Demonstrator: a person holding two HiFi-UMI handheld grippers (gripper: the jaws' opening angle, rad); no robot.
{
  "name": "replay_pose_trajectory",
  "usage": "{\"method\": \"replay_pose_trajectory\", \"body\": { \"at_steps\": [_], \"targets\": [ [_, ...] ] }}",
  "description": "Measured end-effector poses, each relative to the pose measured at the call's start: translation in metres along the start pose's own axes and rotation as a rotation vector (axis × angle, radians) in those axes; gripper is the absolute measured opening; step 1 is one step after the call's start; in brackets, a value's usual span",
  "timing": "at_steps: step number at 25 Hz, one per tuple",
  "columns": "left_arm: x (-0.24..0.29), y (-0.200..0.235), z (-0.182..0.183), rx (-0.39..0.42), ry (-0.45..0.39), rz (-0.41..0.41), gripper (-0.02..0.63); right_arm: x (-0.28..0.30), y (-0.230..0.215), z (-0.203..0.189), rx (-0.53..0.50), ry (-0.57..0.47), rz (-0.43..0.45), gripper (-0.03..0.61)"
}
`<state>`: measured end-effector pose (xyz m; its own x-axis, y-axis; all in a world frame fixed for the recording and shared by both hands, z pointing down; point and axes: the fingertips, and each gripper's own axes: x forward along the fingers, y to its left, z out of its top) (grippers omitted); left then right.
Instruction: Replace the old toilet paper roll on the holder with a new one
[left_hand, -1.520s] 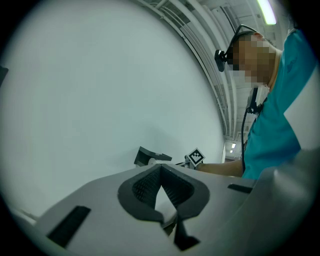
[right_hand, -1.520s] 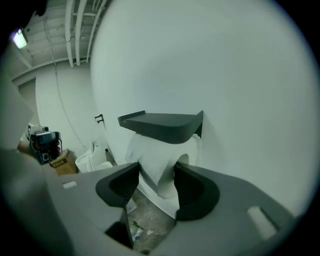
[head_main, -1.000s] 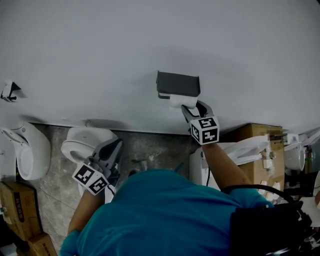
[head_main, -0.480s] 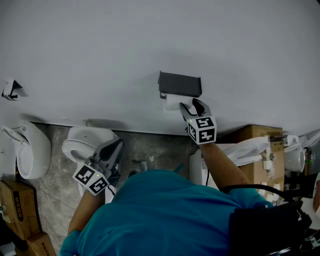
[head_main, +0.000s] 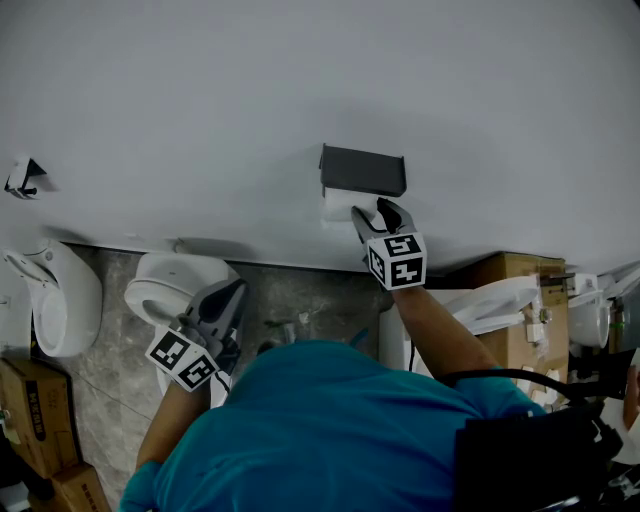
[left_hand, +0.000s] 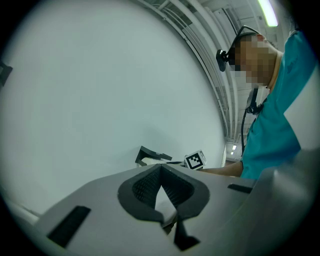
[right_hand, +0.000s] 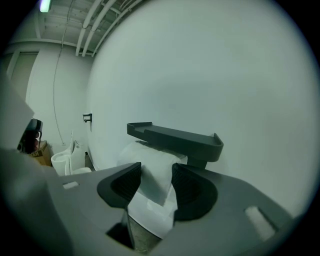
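A dark grey holder with a shelf top hangs on the white wall. The white toilet paper roll sits under it and sticks out past its left end. My right gripper is up at the roll. In the right gripper view its two pads press the roll from both sides, just under the holder. My left gripper hangs low over the floor, shut and empty, with its tips meeting.
A white toilet and a urinal stand along the wall at the left. A small bracket is fixed to the wall above them. Cardboard boxes and white fixtures crowd the right; more boxes sit lower left.
My right gripper has narrowed onto the roll and shifted left along the wall. The roll now sits further left under the holder. The left gripper has stayed put.
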<state>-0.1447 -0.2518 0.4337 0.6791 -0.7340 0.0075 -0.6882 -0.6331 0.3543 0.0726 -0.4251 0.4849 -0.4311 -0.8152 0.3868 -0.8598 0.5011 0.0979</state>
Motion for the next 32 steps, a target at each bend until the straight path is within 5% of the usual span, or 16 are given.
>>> {"method": "replay_pose_trajectory", "body": {
  "at_steps": [23,32],
  "targets": [
    [0.029,-0.009,0.012,0.05,0.005,-0.062,0.008,-0.069,-0.027,0.02,0.159,-0.096,0.142,0.251],
    [0.06,-0.015,0.031,0.107,0.005,-0.096,0.008,-0.134,-0.037,0.032,0.27,-0.2,0.262,0.104]
  ]
}}
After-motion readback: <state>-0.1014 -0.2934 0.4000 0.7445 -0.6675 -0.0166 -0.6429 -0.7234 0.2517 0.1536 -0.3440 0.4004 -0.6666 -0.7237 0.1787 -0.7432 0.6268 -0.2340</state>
